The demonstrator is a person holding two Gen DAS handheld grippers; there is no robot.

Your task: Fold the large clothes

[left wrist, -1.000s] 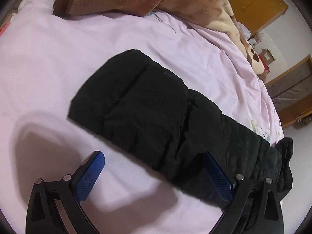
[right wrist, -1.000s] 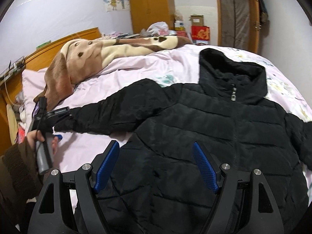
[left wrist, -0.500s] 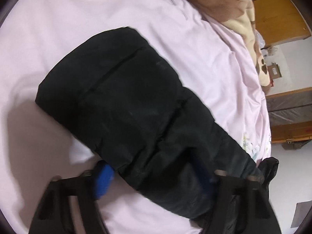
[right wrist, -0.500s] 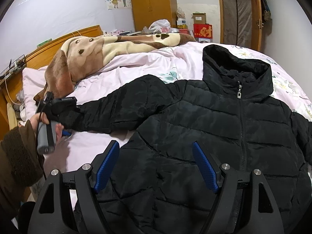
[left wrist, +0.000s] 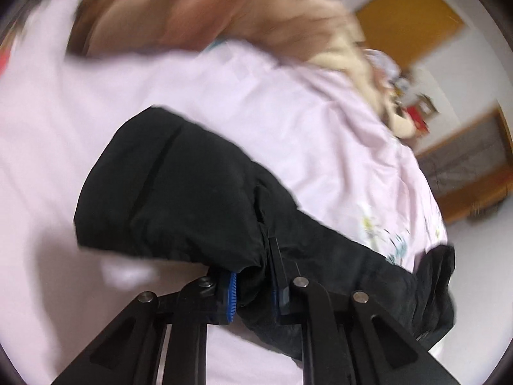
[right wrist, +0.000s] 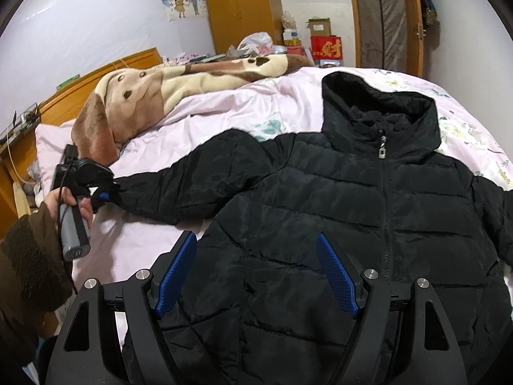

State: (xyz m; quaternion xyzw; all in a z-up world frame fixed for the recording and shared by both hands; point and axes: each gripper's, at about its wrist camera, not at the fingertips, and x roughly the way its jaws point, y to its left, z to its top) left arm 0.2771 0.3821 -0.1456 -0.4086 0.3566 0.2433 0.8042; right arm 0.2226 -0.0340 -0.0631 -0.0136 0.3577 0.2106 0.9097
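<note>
A black hooded puffer jacket [right wrist: 352,208] lies face up on the pink bed sheet [right wrist: 224,109], zipped, hood at the far side. Its left sleeve [left wrist: 192,199] stretches out to the left. My left gripper [left wrist: 253,288] is shut on the sleeve near the cuff, with black fabric pinched between the blue pads; it also shows in the right wrist view [right wrist: 102,192], held in a hand. My right gripper [right wrist: 256,272] is open and empty, hovering over the jacket's lower front.
A brown and cream blanket [right wrist: 154,96] lies bunched along the far left of the bed. A wooden headboard [right wrist: 80,86] stands at the left. A wardrobe [right wrist: 237,6], boxes and a door [right wrist: 384,19] are behind the bed.
My left gripper moved onto the sleeve near the cuff and closed on it; the left view is now blurred with motion. My right gripper stayed open over the jacket.
</note>
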